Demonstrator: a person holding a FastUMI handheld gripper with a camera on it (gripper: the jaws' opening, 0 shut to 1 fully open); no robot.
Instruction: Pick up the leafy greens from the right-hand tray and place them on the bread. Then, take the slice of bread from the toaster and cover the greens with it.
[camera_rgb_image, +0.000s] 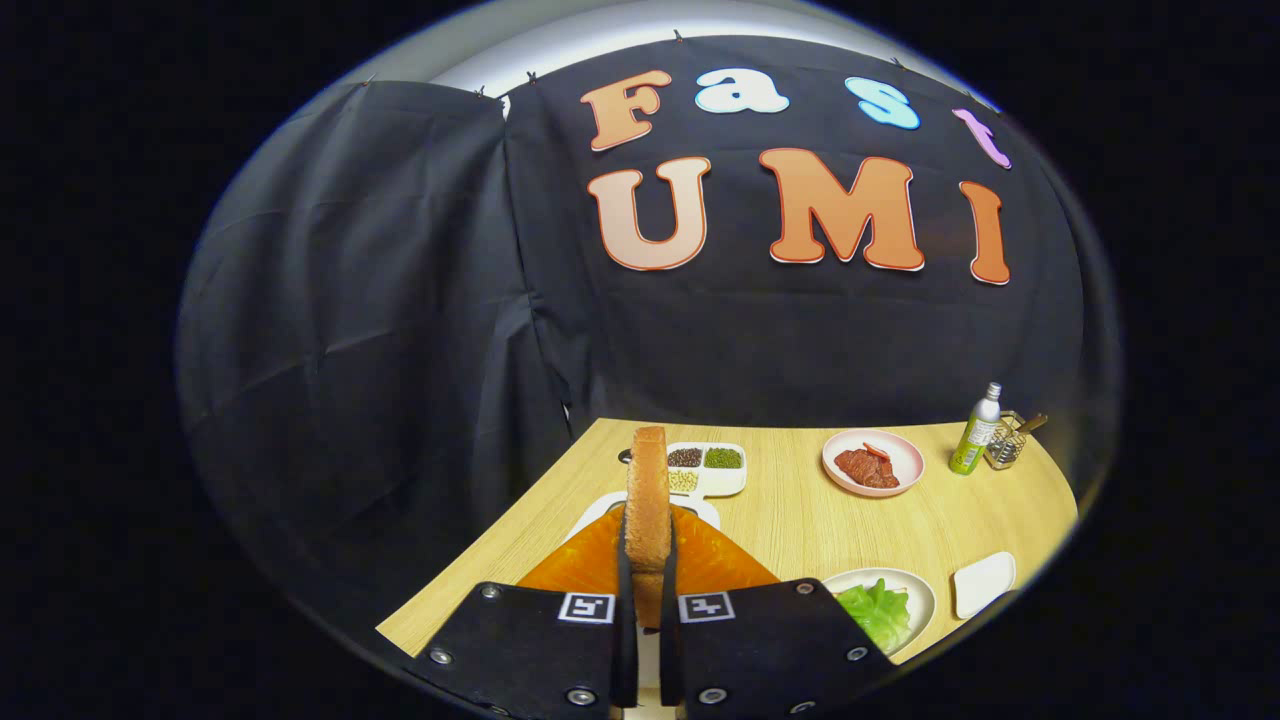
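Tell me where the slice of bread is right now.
In the gripper view, the slice of bread stands on edge, clamped between the gripper fingers, above the orange surface, with the sectioned dish of grains beyond it.

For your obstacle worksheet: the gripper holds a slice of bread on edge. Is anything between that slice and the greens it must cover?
Nothing visible. The gripper is shut on the bread slice; the leafy greens lie on a plate just right of the fingers.

Bread slice (648, 505) golden-brown w/ darker crust, clamped betw. gripper (647, 560) fingers; leafy greens (876, 610) bright green on white plate (925, 598); table (800, 520) light wood grain. Pink plate (873, 462) w/ red-brown meat; bottle (975, 432) green.
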